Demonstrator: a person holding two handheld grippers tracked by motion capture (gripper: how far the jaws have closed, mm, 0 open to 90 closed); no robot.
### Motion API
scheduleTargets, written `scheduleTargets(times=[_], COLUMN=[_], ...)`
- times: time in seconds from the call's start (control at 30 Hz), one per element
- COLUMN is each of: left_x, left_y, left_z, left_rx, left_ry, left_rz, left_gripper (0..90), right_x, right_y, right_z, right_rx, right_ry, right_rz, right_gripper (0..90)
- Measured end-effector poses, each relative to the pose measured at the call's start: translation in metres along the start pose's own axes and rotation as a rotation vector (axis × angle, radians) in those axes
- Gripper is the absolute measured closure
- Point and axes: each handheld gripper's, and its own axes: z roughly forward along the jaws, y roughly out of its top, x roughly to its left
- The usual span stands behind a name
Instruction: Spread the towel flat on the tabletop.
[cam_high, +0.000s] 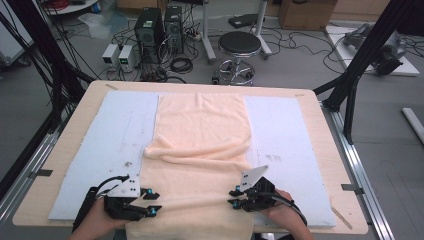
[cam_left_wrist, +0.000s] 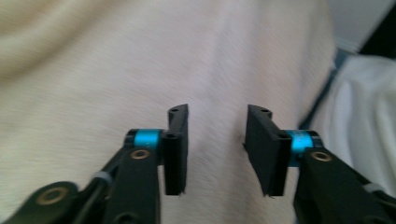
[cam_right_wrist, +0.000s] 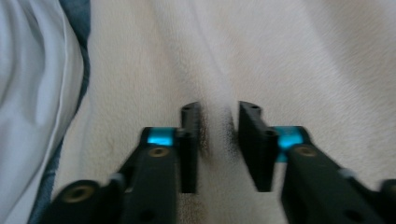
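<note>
Two grippers sit at the near edge of the table (cam_high: 310, 107), one per hand, both over a cream towel (cam_high: 202, 132) that runs down the middle of a pale blue-white mat (cam_high: 117, 135). Towel lies flat at the far end, w/ a bunched fold across its width abt halfway, & its near end hangs off the table edge toward the person. Left gripper (cam_high: 151, 202) is at the towel's near left edge, jaws pointing inward to the right; right gripper (cam_high: 234, 197) is at the near right edge, jaws pointing left, grey three-cornered plate on top. Betw. the two, a raised ridge of cloth runs across. Left gripper view: left gripper (cam_left_wrist: 215, 149) has its jaws parted a moderate gap, towel (cam_left_wrist: 116, 70) under them, nothing pinched, pads clear of the cloth. Right gripper view: right gripper (cam_right_wrist: 218, 147) has a narrower gap, jaws not touching each other; a ridge of towel (cam_right_wrist: 299, 60) runs up into the gap, but the blur means can't tell if the pads press on it. Floor beyond the table has a round stool (cam_high: 239, 45) & two computer towers (cam_high: 159, 30) amid cables.
</note>
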Motion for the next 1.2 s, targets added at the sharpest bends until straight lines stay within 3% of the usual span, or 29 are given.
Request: scheduleTargets(times=[0.03,0.13,0.2,0.33,0.4,0.47,0.57,0.63,0.7,0.77,0.83,0.87,0.93,0.97,1.03,1.2], left_x=[-0.002,-0.007,-0.014,-0.037,-0.042,-0.039,-0.019,-0.002,0.013,0.022,0.023,0.020,0.019,0.018,0.014,-0.006], left_y=[-0.001,0.000,-0.003,-0.007,-0.003,0.001,0.007,0.009,0.008,0.006,0.002,0.000,-0.002,-0.002,-0.002,-0.003], left_z=[0.003,0.001,-0.003,-0.013,-0.019,-0.024,-0.023,-0.017,-0.008,0.000,0.009,0.009,0.007,0.007,0.006,0.000], left_rx=[0.041,0.041,0.031,0.029,0.000,-0.074,-0.124,-0.109,-0.082,-0.034,0.021,-0.004,-0.005,-0.007,0.004,0.024], left_ry=[0.001,0.003,-0.030,-0.098,-0.108,-0.112,-0.044,0.018,0.060,0.057,0.023,0.043,0.029,0.032,0.026,-0.046], left_rz=[0.033,0.050,0.036,0.049,0.059,0.037,0.013,0.004,-0.024,-0.033,-0.036,-0.019,-0.043,-0.053,-0.045,-0.008], left_gripper=[77.5,83.7,84.1,83.4,75.6,68.0,64.1,63.8,63.0,62.6,65.5,69.4,82.9,85.4,86.6,86.5], right_x=[0.000,0.006,0.012,0.031,0.039,0.041,0.029,0.018,0.008,0.001,-0.001,0.000,0.001,0.002,0.005,0.017], right_y=[0.000,-0.001,-0.003,-0.005,-0.005,-0.003,0.000,0.001,0.001,0.000,-0.003,-0.006,-0.009,-0.009,-0.008,-0.006], right_z=[0.000,-0.002,-0.006,-0.015,-0.019,-0.027,-0.037,-0.034,-0.026,-0.016,-0.006,-0.004,-0.005,-0.005,-0.006,-0.014], right_rx=[-0.009,-0.009,-0.020,-0.040,-0.049,-0.082,-0.113,-0.102,-0.068,-0.037,0.009,-0.004,-0.023,-0.023,-0.013,0.003], right_ry=[0.010,0.018,0.043,0.100,0.131,0.123,0.053,0.007,-0.009,-0.001,0.005,0.003,0.017,0.023,0.021,0.072], right_rz=[0.005,-0.004,-0.002,-0.027,-0.038,-0.047,-0.013,0.002,0.008,0.013,0.013,0.009,0.020,0.015,-0.003,-0.036], right_gripper=[79.9,82.5,83.1,82.0,71.4,68.0,65.2,63.9,62.0,62.0,66.4,71.6,82.4,85.7,86.8,87.0])
